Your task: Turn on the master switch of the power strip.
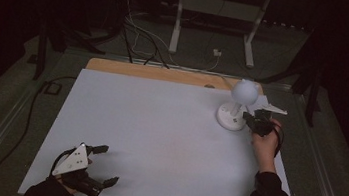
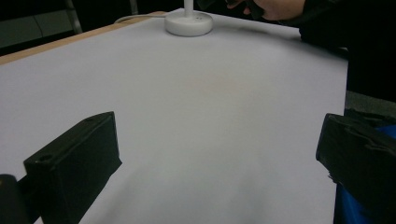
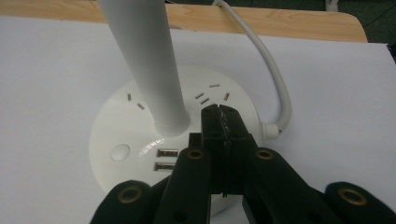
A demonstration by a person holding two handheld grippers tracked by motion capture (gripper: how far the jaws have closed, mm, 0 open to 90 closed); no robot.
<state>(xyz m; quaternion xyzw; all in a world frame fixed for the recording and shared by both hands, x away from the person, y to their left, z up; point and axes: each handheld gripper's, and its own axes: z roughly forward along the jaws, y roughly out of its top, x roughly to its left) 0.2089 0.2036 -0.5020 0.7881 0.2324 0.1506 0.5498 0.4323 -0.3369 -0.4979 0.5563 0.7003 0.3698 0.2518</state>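
Right hand-held gripper (image 3: 223,116) closed over lamp base (image 3: 140,135).

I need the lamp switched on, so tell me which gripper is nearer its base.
Right. The right gripper is closed, just over the lamp base; the left gripper hangs open at the table's near left corner, far from it.

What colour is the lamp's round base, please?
White, clearest in the right gripper view: lamp's round base.

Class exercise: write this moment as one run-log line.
right gripper: jaws shut, tips over lamp base | left gripper: open, idle above white sheet | lamp cord: trails off far edge
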